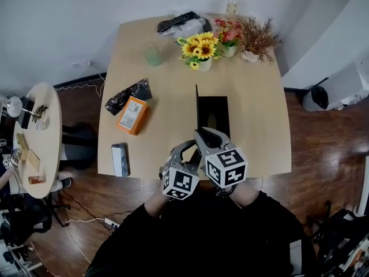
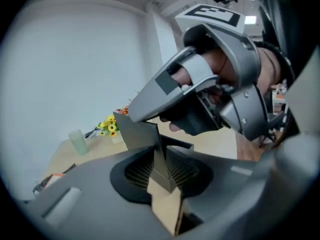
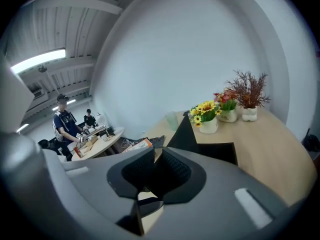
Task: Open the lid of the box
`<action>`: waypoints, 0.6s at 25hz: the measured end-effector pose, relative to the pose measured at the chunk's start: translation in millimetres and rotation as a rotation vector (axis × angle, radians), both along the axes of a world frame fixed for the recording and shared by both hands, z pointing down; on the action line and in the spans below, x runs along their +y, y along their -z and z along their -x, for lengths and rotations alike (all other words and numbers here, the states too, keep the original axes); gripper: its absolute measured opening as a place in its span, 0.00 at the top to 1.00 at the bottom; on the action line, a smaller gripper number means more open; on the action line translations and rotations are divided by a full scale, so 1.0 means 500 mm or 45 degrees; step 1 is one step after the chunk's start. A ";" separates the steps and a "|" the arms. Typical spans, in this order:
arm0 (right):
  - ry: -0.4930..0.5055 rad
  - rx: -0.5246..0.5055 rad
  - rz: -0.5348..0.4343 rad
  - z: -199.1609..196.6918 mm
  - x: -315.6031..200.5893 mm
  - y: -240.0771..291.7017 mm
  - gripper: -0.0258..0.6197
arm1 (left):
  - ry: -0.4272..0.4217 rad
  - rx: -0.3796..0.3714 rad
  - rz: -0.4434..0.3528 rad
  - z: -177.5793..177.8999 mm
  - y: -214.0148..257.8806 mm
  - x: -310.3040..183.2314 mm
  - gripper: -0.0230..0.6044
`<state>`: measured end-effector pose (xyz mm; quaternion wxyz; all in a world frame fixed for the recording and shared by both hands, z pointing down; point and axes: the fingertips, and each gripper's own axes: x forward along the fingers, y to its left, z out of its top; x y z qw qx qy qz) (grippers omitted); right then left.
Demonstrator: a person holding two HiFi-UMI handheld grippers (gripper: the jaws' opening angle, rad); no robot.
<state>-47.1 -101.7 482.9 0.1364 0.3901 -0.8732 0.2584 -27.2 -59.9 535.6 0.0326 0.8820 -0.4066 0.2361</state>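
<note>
The lid stands upright, pinched by the left gripper; the right gripper, jaws nearly together, should steady the box as it folds back.

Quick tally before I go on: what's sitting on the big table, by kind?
flower pots: 3 (sunflowers, red blooms, dried sprigs)
black box: 1
green cup: 1
orange packet: 1
dark crumpled bags: 2 ()
grey case: 1
clear bottle: 1
Total: 10
</note>
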 end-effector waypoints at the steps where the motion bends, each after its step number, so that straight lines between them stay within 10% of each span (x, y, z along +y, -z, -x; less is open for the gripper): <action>1: 0.035 0.007 0.000 0.012 0.003 -0.002 0.88 | 0.021 0.042 0.018 0.007 0.000 0.000 0.88; 6: 0.106 -0.184 -0.019 0.011 0.010 0.036 0.88 | 0.179 0.305 0.141 0.060 -0.013 -0.001 0.89; 15: -0.345 -0.181 -0.026 -0.326 0.025 0.004 0.93 | 0.577 1.168 0.637 0.158 -0.122 -0.003 0.89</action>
